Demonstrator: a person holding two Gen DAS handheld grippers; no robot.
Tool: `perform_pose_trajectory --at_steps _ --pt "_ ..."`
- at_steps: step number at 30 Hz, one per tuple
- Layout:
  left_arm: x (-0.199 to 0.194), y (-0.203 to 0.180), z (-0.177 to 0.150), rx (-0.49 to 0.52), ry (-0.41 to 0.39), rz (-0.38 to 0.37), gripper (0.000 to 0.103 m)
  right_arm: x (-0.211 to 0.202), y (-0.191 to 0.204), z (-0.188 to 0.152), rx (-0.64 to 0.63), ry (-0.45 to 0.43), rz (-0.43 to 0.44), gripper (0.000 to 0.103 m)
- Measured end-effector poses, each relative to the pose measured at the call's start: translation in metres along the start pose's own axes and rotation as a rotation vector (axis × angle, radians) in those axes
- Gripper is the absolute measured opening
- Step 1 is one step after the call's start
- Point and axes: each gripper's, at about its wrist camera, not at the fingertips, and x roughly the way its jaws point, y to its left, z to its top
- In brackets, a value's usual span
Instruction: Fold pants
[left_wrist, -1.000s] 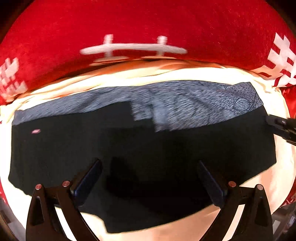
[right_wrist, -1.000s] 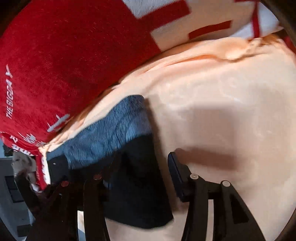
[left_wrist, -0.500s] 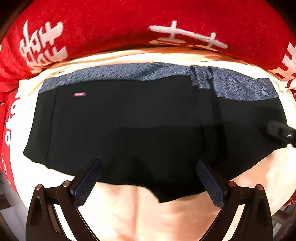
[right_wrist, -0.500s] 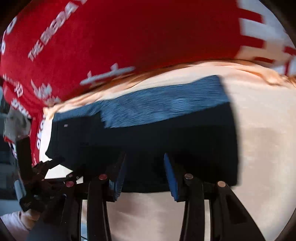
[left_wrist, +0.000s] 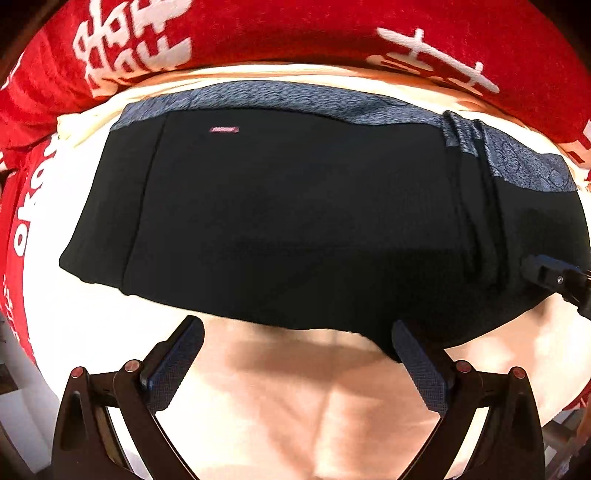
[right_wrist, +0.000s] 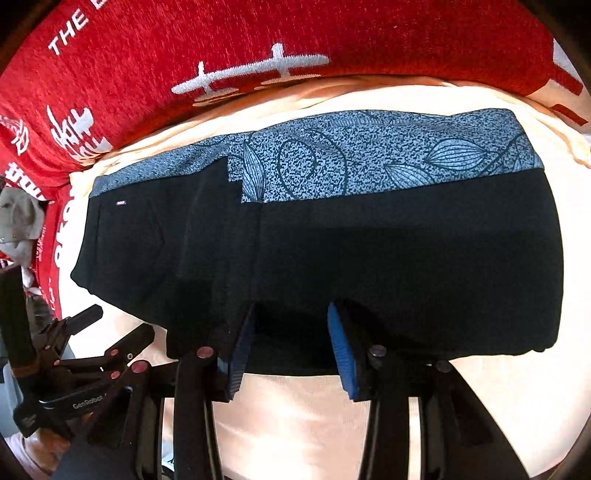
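Over the cream sheet (left_wrist: 295, 406) we have slid our wide-open, empty left tongs (left_wrist: 295, 365) off the folded pants (left_wrist: 295, 221), while the right tongs (right_wrist: 291, 343), half closed, grip nothing we can see.

Both wrist views look down (close), sharing pants (left_wrist: 295, 221).

Black pants (right_wrist: 369, 258), blue leaf-print waistband (right_wrist: 388, 155); red blanket (right_wrist: 332, 33), white lettering.

Black pants (left_wrist: 295, 221) lie flat on cream sheet (left_wrist: 295, 406); left tool (left_wrist: 295, 362) open above
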Motion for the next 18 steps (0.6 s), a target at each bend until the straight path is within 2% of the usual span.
perform_pose_trajectory --at_steps 3,8,12,18 --pt "0.007 0.020 -0.003 -0.016 0.007 -0.010 0.102 0.002 0.008 0.000 -0.019 0.003 -0.035 0.051" --pt "0.008 0.058 -0.005 -0.031 0.007 -0.009 0.102 0.006 0.026 -0.003 -0.054 0.018 -0.067 0.053" --pt "0.008 0.090 -0.006 -0.045 0.014 -0.013 0.102 0.011 0.041 -0.006 -0.118 0.032 -0.116 0.061" --pt "0.014 0.119 -0.010 -0.063 0.010 -0.026 0.102 0.015 0.048 -0.002 -0.122 0.047 -0.148 0.063"
